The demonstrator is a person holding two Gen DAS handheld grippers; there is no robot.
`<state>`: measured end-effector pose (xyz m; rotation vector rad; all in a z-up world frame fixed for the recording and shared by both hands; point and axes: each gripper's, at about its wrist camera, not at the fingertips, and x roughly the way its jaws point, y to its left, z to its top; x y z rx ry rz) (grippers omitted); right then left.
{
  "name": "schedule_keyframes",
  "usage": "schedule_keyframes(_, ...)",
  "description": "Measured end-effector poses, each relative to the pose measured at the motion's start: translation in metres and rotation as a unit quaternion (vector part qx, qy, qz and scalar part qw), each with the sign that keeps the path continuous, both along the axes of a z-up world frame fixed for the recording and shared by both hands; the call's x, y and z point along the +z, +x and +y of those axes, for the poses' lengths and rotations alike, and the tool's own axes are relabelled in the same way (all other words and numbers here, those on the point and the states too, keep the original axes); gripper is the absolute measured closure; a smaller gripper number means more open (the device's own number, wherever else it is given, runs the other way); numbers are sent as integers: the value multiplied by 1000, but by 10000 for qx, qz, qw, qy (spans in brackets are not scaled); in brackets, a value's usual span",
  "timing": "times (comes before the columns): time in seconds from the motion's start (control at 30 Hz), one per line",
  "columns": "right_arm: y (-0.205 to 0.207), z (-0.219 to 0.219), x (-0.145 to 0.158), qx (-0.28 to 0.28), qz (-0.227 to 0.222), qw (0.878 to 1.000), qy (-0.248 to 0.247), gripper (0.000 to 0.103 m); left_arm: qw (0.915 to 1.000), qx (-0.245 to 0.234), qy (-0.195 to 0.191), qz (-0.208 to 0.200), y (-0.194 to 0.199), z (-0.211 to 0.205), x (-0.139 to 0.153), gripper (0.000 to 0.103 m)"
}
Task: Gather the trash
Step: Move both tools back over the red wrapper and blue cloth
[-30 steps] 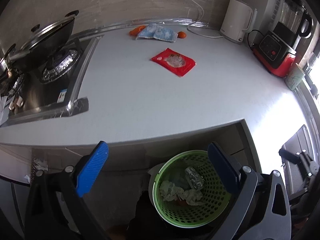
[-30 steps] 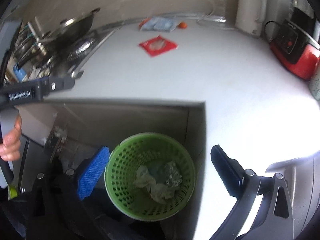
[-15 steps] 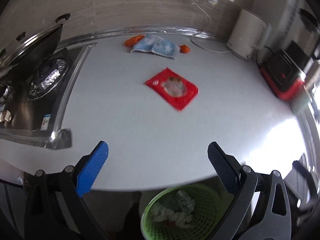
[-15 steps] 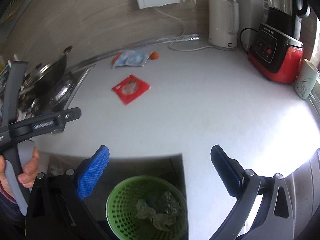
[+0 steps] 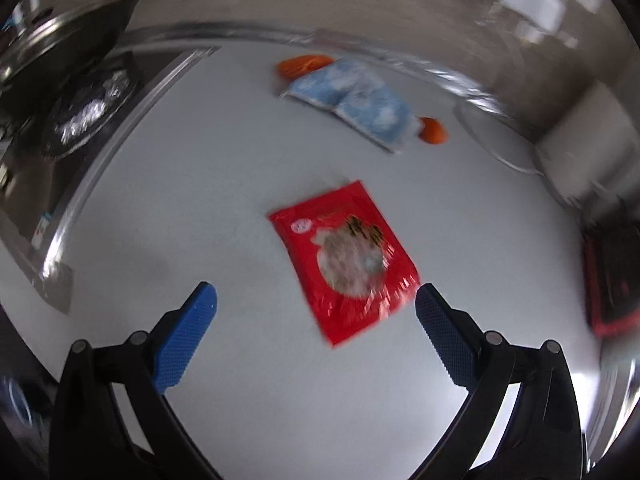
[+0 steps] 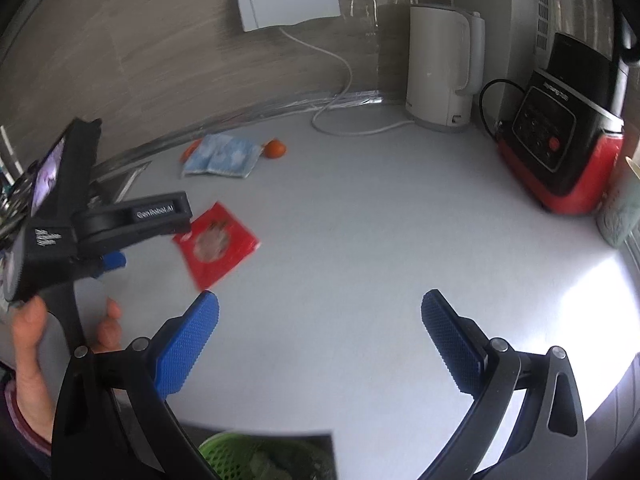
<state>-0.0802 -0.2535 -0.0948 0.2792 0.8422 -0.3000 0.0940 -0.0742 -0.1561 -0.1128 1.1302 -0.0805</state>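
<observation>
Step in hand: reaching for the red packet [image 5: 344, 256], judging by where the left tongs [image 5: 316, 308] point.
Red packet: lies flat on the pale counter [image 5: 200, 184], near the middle, just ahead of the left tongs and apart from everything else.
Left tongs: spread wide and empty, one blue pad off each side of the packet's near end, not touching it yet.
Right tongs: the right tongs [image 6: 320, 320] are also spread wide and holding nothing, over bare counter to the right of the packet.
Bin: a green basket [image 6: 240, 458] shows below the counter's front edge in the right view, with some crumpled scraps already inside.
Other litter: a blue packet [image 5: 352, 102] sits near the back wall with something orange at each end; it looks like the later pick.
How to do it well: a flat foil packet gives little to bite, so I would tilt the tongs down, set one pad on the counter at the packet's near edge and pinch that rim.
Watch for: the packet sliding away on the smooth counter, or slipping free on the way to the basket.
</observation>
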Motion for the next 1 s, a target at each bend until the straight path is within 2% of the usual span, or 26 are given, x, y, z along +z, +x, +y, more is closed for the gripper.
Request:
schedule_keyframes(0.17, 23, -27, -8, -47, -78, 9998, 166, 2, 9974, 628, 38, 359, 29, -18, -24, 8)
schedule_keyframes(0.43, 47, -65, -12, -90, -211, 9991, 363, 2, 9909, 1173, 387, 525, 48, -43, -37, 8)
schedule_keyframes(0.77, 53, -80, -14, -57, -225, 9986, 471, 2, 9836, 1495, 548, 846, 56, -45, -54, 8)
schedule_keyframes(1.0, 55, -80, -14, -68, -218, 9986, 473, 2, 9804, 1671, 465, 932, 56, -40, -61, 7)
